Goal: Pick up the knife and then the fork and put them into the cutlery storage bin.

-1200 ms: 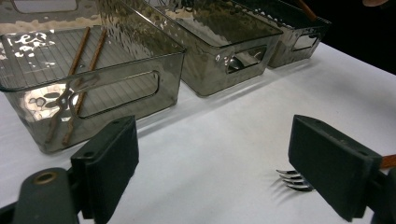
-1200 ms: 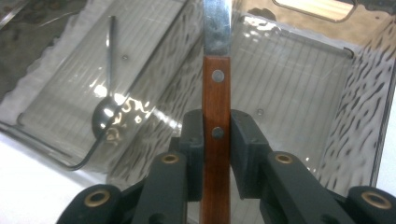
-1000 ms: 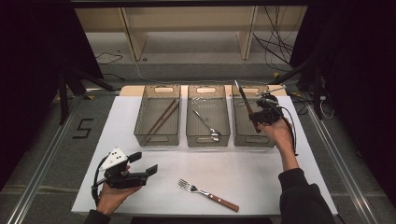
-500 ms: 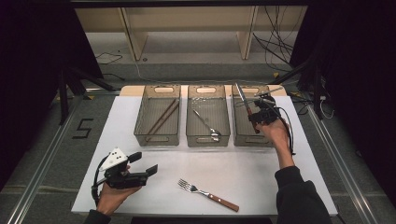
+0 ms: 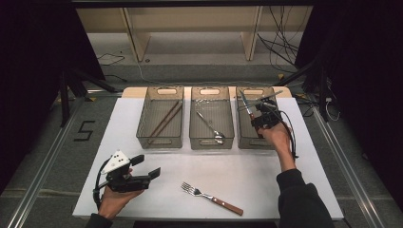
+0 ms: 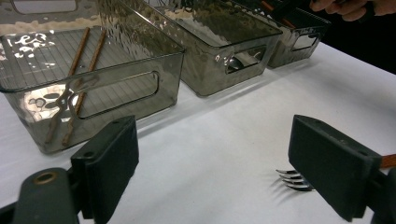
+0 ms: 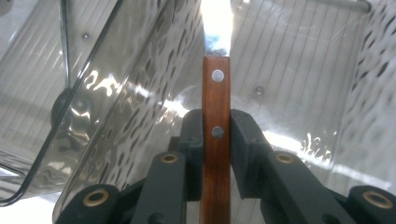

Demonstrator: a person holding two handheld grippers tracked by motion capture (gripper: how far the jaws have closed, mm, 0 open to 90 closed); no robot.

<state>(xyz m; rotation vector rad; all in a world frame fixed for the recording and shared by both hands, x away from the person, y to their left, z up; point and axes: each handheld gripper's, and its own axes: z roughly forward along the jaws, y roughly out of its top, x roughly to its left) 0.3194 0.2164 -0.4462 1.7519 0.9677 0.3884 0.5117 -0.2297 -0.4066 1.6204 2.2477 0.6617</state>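
My right gripper [image 5: 259, 118] hovers over the right-hand bin [image 5: 242, 137], shut on a wooden-handled knife [image 5: 245, 105] whose blade points away and up. In the right gripper view both pads [image 7: 194, 135] clamp the knife handle [image 7: 215, 140] inside the bin. My left gripper [image 5: 146, 166] rests open near the table's front left, jaws aimed to the right. A fork [image 5: 211, 198] with a wooden handle lies on the white tabletop near the front edge. In the left gripper view the fork tines [image 6: 292, 179] show beside the right jaw.
Three clear grey bins stand in a row at the back. The left bin [image 5: 142, 135] holds two brown chopsticks [image 5: 166, 118]. The middle bin [image 5: 194, 140] holds a metal spoon [image 5: 210, 127]. Metal rails run along both table sides.
My right gripper has carried the knife a little lower and nearer over the right bin. The left gripper and fork have stayed put.
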